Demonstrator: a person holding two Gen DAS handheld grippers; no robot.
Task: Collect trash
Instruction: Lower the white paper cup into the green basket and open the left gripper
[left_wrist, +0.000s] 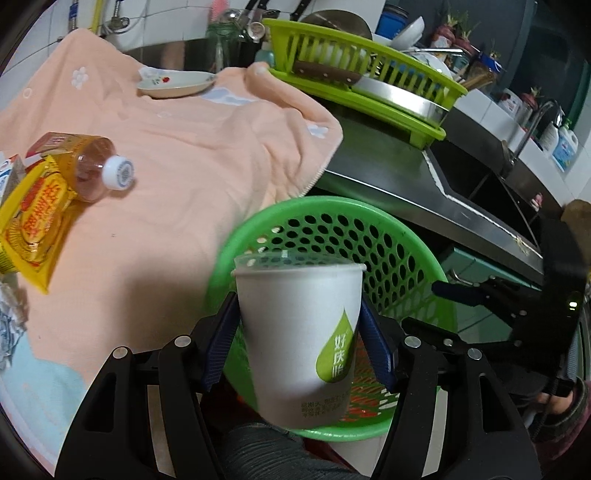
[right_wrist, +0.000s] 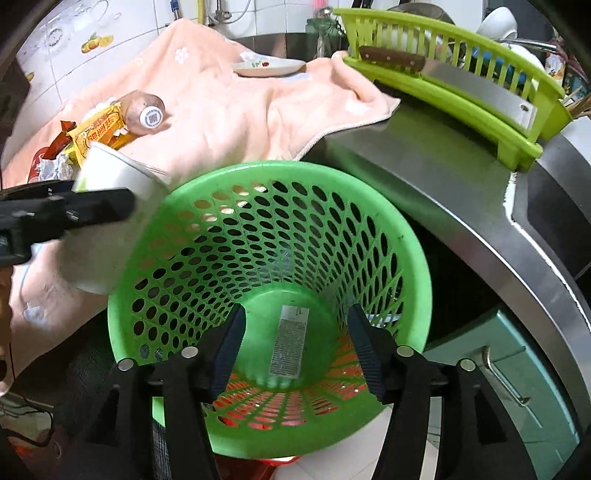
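- The white paper cup with a green drop logo (left_wrist: 299, 343) sits pinched between the blue pads of the left claw (left_wrist: 300, 343), gripped at mid-wall and roughly upright; from the right wrist view it hangs just beside the rim of the green perforated plastic basket (right_wrist: 417, 266), not yet over the opening.
- My guess is that it is very light and thin-walled: the sides would buckle under a hard squeeze, so a mid-wall hold with modest pressure suits it. The rolled rim is the stiffest part.
- A clear plastic lid seems to sit on its top; whether anything is inside cannot be told.
- The right claw (right_wrist: 297, 347) is spread and holds nothing, poised above the basket's mouth; a flat silver wrapper (right_wrist: 290, 339) lies on the basket floor.
- Left on the peach towel (left_wrist: 177, 155) over the tabletop: a clear plastic bottle with a white cap (left_wrist: 99, 170), probably light, smooth and prone to roll, best taken across the body; and a yellow foil snack packet (left_wrist: 35, 218), limp and crinkly, best nipped at an edge.
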